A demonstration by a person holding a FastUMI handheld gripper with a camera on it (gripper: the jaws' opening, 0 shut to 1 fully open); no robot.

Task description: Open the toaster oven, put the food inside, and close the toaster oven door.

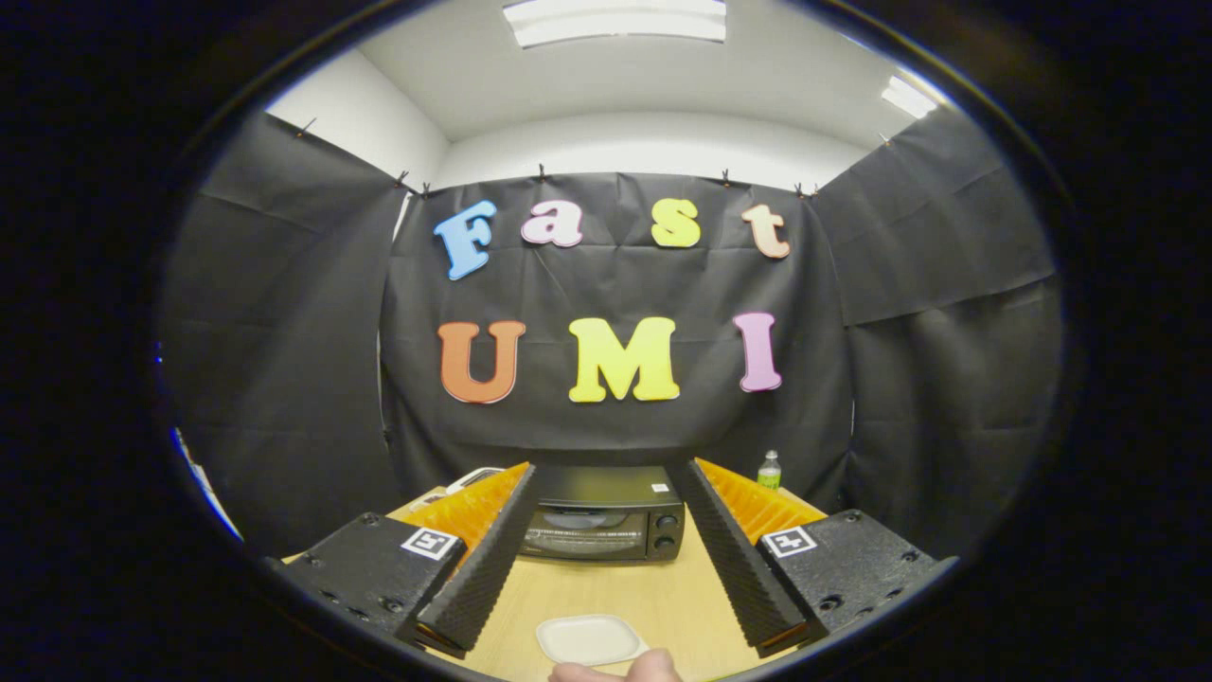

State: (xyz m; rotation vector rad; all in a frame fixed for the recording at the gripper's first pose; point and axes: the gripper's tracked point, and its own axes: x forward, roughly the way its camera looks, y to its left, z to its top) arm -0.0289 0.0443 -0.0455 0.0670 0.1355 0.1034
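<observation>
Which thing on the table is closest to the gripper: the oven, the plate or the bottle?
The white plate, lying low between the open fingers. The toaster oven sits beyond their tips, the bottle farther back.

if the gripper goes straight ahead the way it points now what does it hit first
Most likely the toaster oven, which stands on the table beyond the open gripper and framed between its fingers, door closed. The white plate lies lower and nearer, probably under that line, though depth is hard to judge.

A fisheye camera riding on the gripper (pixel 606 474) is looking forward between its spread-apart jaws, level across the counter (pixel 606 592), facing the toaster oven (pixel 604 516) some way ahead.
</observation>
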